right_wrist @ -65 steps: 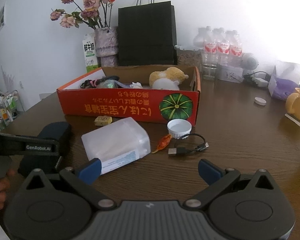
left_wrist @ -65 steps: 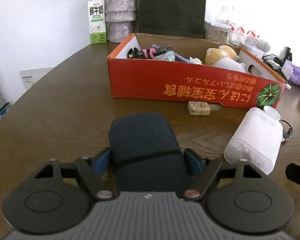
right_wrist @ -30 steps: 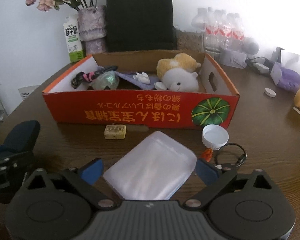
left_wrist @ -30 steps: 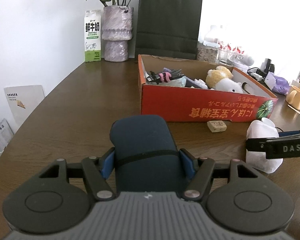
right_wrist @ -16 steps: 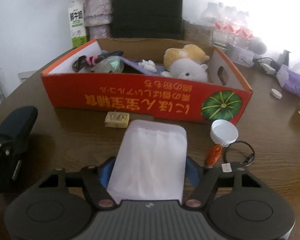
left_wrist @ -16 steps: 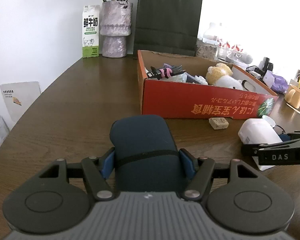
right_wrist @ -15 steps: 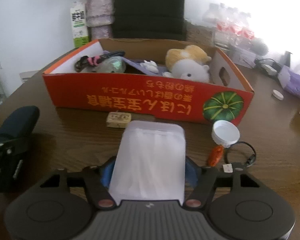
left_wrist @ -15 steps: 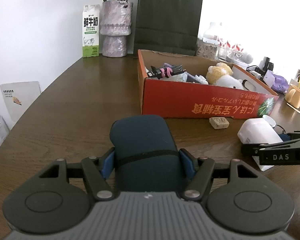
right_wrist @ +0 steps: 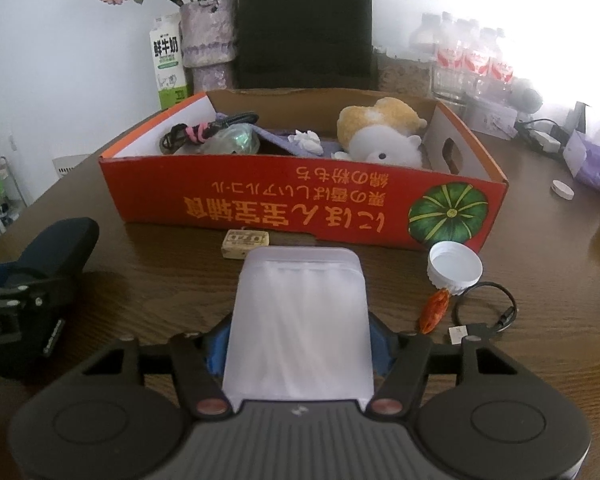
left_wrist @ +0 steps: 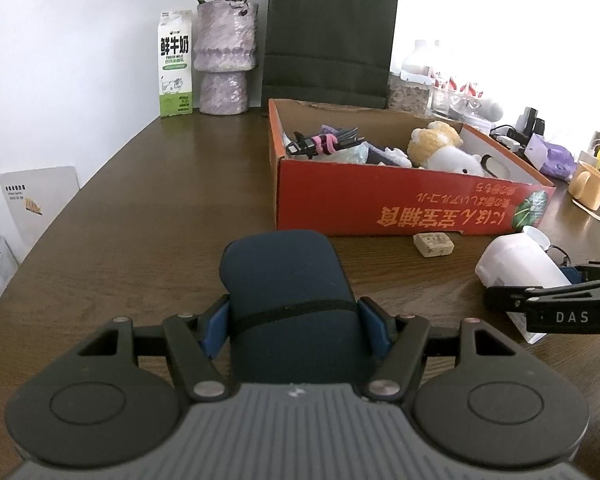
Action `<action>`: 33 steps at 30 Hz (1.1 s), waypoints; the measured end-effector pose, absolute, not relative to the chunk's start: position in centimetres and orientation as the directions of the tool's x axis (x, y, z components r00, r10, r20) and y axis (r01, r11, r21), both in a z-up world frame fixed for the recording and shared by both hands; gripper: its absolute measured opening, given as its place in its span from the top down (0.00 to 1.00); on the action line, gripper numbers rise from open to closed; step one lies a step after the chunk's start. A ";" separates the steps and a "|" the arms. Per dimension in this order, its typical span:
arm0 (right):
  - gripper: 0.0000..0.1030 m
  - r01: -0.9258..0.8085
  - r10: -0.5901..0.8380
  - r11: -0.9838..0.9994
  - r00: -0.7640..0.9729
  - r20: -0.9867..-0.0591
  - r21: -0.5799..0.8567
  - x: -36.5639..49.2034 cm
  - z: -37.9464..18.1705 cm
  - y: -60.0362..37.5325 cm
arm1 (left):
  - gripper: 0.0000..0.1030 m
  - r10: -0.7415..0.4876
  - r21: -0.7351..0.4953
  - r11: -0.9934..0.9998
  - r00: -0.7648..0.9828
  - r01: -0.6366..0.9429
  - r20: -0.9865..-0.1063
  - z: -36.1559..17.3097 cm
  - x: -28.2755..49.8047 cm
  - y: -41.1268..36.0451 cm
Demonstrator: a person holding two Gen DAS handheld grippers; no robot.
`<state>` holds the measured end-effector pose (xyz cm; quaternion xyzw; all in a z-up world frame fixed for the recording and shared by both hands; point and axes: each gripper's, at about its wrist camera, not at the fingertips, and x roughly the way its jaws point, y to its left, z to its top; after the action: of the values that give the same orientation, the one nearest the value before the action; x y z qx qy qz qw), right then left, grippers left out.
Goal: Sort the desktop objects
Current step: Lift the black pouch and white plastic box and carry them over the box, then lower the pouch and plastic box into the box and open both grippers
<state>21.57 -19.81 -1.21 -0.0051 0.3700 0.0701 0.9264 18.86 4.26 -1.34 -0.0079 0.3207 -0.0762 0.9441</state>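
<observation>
Left hand-held gripper (left_wrist: 294,326) clamps navy case (left_wrist: 288,280); right hand-held gripper (right_wrist: 300,344) pinches white pouch (right_wrist: 300,320), long axis pointing at red box (right_wrist: 300,204). Box dead ahead, right nearer.

- Near end of the navy case (left_wrist: 288,300) hides behind the left gripper's body
- Translucent white box (right_wrist: 300,320) covers the right gripper's blue pads (right_wrist: 216,350)
- Bottle labels (right_wrist: 472,60) bleached by glare, unreadable

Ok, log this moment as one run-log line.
left gripper: shut on dark blue case | right gripper: shut on white plastic box | red cardboard box: ahead, already holds items | both loads outside it
</observation>
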 end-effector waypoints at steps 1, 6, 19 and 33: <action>0.38 -0.136 0.128 0.990 0.719 -0.683 0.042 21.5 -1.1 -19.8 | 0.35 -0.150 -0.063 0.988 0.784 0.141 -0.602 -1.2 18.8 4.2; 0.38 -0.147 0.139 0.988 0.737 -0.661 0.044 21.0 0.0 -20.0 | 0.35 -0.156 -0.060 0.987 0.801 0.149 -0.579 0.0 18.5 3.9; 0.38 -0.196 0.183 0.980 0.811 -0.556 0.035 21.8 4.6 -20.6 | 0.35 -0.206 -0.087 0.978 0.849 0.187 -0.487 4.9 19.6 1.7; 0.38 -0.214 0.221 0.974 0.852 -0.474 0.068 29.8 7.4 -21.3 | 0.35 -0.218 -0.122 0.975 0.884 0.184 -0.414 8.6 28.3 -1.8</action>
<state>29.82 -21.33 7.40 0.0066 0.2472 0.1129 0.9623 28.29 -1.80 8.61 -0.0394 0.2176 -0.1036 0.9697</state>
